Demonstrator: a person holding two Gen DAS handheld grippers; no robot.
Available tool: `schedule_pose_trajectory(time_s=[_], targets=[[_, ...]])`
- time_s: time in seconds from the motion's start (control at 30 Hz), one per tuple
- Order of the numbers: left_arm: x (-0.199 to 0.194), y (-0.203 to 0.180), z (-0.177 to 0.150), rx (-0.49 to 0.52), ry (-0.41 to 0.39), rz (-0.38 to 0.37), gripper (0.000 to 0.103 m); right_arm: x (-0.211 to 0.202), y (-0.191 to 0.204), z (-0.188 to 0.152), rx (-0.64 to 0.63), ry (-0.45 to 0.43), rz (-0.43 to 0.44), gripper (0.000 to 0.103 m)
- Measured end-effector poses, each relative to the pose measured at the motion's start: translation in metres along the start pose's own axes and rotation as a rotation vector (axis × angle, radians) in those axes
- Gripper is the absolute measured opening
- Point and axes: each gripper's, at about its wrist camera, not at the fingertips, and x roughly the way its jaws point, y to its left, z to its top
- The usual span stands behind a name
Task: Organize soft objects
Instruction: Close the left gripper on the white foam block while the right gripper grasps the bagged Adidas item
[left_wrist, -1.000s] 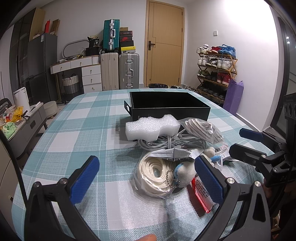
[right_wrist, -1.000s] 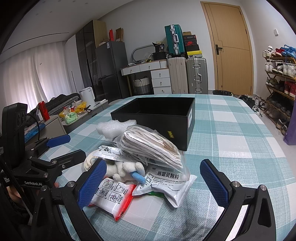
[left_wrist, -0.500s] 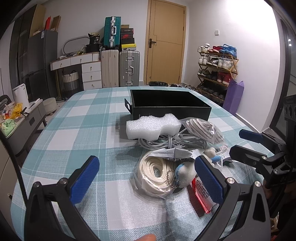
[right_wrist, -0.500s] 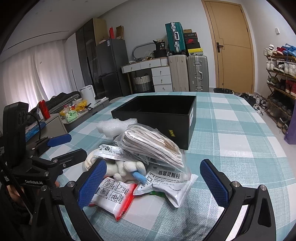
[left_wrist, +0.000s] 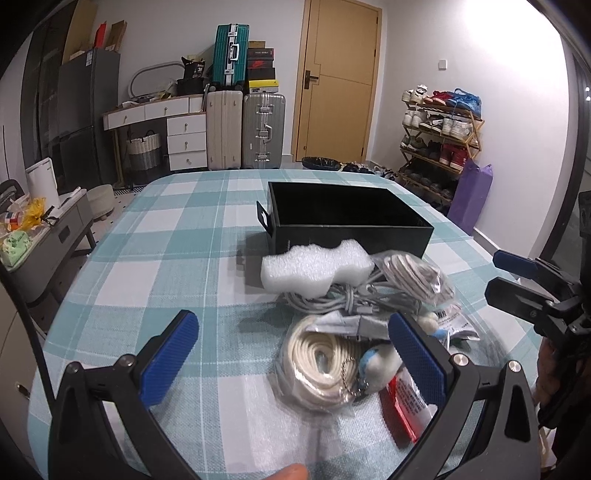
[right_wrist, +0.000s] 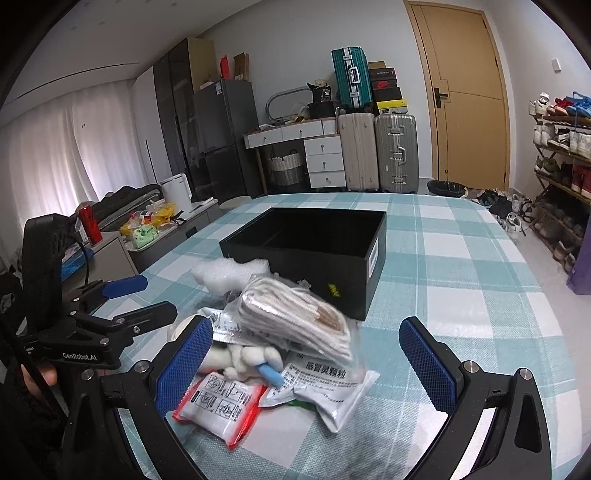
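The left tongs (left_wrist: 295, 350) hang low over the checked surface (left_wrist: 147, 236) with their blue pads spread wide apart and nothing between them; the right tongs (right_wrist: 306, 354) are likewise wide apart and empty, held above the near edge of the pile. The soft things lie in one heap just in front of the open black box (left_wrist: 347, 218), which shows nothing inside; a white foam block (left_wrist: 314, 267) sits nearest the box, touching its front wall or very near it; a bundle of grey cable (left_wrist: 332, 299) lies under and beside the foam. Closer to the left tongs is a bagged coil of white rope (left_wrist: 317, 365), with a small white and blue plush keychain (left_wrist: 376, 365) against its right side. In the right view a clear bag of folded white cloth (right_wrist: 295, 317) rests on top of the heap, tilted; below it lie a white sachet with printed text (right_wrist: 325, 387) and a red-edged packet (right_wrist: 218, 406), both flat on the surface.
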Motion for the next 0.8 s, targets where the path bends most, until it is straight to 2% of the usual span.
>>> schedule_pose_trajectory(time_s=[0.13, 0.43, 0.8], targets=[[0.006, 0.000, 0.008, 0.026, 0.012, 0.029, 0.103, 0.003, -0.003, 0.008, 0.003, 0.022, 0.021, 0.103], [0.028, 0.007, 0.023, 0.008, 0.085, -0.011, 0.103, 0.022, -0.003, 0.017, -0.023, 0.107, 0.056, 0.103], [0.048, 0.005, 0.033, 0.023, 0.128, 0.003, 0.103, 0.050, 0.002, 0.020, -0.071, 0.184, 0.085, 0.103]])
